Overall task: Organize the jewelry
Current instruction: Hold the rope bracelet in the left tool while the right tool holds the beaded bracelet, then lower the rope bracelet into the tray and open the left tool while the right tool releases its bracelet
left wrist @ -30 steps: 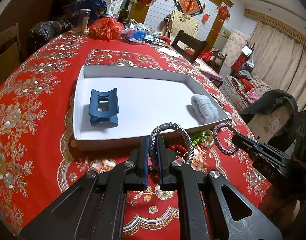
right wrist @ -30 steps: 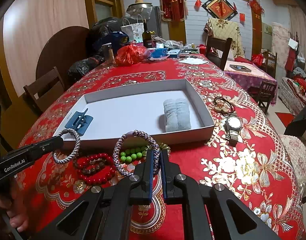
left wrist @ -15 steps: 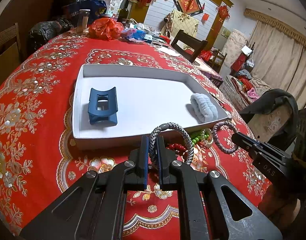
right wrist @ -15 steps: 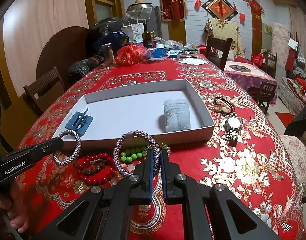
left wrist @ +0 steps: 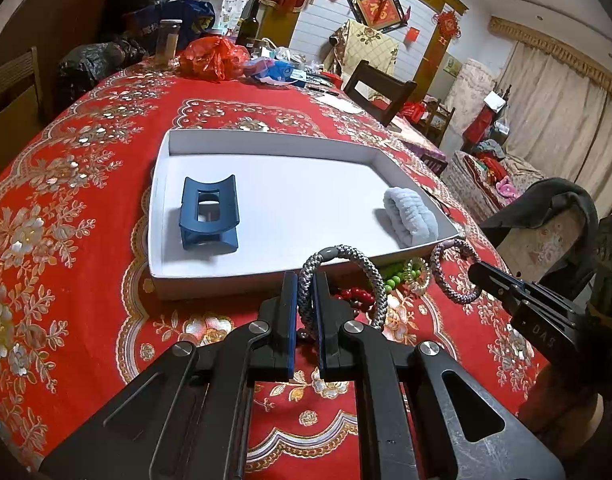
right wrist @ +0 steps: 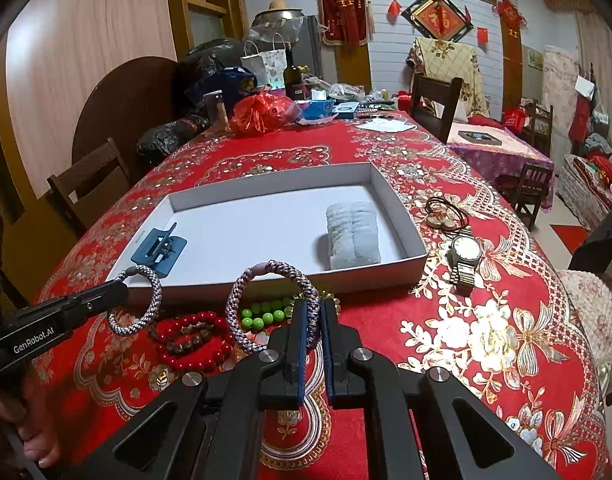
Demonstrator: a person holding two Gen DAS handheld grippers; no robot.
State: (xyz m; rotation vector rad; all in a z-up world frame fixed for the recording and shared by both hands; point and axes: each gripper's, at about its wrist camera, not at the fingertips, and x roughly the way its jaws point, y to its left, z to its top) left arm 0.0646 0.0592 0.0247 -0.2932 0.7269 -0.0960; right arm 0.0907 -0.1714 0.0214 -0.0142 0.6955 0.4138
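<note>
My left gripper [left wrist: 305, 280] is shut on a grey braided bracelet [left wrist: 362, 265] and holds it upright just before the near wall of the white tray [left wrist: 225, 280]. My right gripper [right wrist: 313, 307] is shut on a purple-grey braided bracelet [right wrist: 241, 292], also upright before the tray [right wrist: 394, 204]. Each gripper shows in the other's view, the left [right wrist: 123, 290] and the right [left wrist: 472, 270]. In the tray lie a blue hair claw [left wrist: 209, 212] and a pale blue scrunchie [left wrist: 410, 216]. Red bead bracelets [right wrist: 193, 336] and green beads [right wrist: 265, 314] lie on the cloth below.
A wristwatch [right wrist: 464, 258] and a dark cord necklace [right wrist: 446, 210] lie right of the tray on the red tablecloth [right wrist: 486, 340]. Bags, a bottle [right wrist: 291, 72] and clutter crowd the far end. Chairs [right wrist: 436, 104] stand around the table.
Both grippers have risen slightly and edged toward the tray with their bracelets still held. Nothing was let go.
</note>
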